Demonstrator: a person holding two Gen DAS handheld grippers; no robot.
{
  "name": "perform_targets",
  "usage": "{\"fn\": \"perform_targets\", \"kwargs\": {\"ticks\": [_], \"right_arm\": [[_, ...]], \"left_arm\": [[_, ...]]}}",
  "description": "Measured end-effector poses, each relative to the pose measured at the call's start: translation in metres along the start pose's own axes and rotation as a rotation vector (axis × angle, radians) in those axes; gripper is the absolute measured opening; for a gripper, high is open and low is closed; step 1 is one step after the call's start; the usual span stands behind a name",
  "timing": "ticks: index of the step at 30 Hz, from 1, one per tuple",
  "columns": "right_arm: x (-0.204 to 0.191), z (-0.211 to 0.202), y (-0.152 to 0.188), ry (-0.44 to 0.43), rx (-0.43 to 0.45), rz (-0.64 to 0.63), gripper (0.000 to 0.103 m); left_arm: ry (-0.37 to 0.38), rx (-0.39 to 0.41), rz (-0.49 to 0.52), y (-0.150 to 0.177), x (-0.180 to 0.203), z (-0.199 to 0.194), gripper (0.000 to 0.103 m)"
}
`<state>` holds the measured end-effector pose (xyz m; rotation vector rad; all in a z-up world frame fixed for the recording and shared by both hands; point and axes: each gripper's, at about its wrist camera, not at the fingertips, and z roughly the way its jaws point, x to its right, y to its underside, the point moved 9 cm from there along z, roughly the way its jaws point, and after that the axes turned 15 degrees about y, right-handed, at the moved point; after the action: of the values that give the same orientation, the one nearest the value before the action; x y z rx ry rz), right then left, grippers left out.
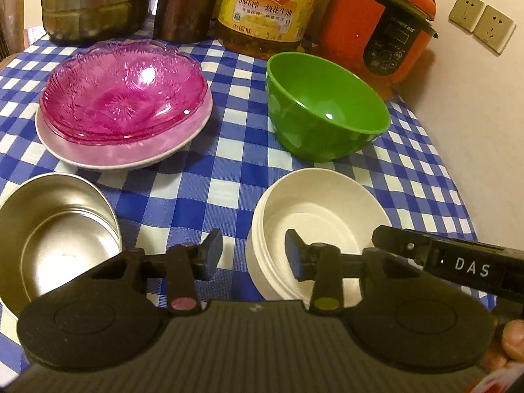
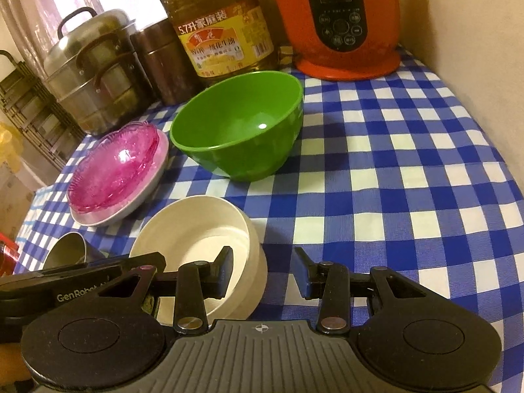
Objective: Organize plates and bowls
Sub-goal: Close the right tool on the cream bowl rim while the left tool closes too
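Claw hides white bowl's rim.

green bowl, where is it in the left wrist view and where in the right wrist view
Left wrist view: the green bowl sits right of centre in the upper half, in front of the orange cooker.
Right wrist view: the green bowl sits left of centre in the upper half, below the oil bottle.
Shared landmark: the oil bottle with its yellow label stands just behind the bowl in both.
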<state>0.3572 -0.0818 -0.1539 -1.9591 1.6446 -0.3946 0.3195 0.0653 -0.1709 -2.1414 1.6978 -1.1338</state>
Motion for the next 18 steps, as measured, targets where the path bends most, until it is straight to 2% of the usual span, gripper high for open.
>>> {"fn": "perform_targets", "kwargs": {"ticks": [6,8,18], "right_arm": [[-0.0036,0.0034,0.0015,-0.003,-0.005,-0.011,0.039],[-0.0039,0.0046,0.0013,0.006,-0.002,-0.016,0.034],[-0.0061,0.0064,0.0022,0.001,-0.006,-0.017,0.021]], "left_arm": [[0.011,0.002,-0.011,0.0035,-0.0012,0.0033,0.027],[0.016,0.004,-0.009,0.0032,-0.0004,0.0032,0.024],[0.031,0.011,-0.003,0.0028,0.0032,0.0035,0.017]]}}
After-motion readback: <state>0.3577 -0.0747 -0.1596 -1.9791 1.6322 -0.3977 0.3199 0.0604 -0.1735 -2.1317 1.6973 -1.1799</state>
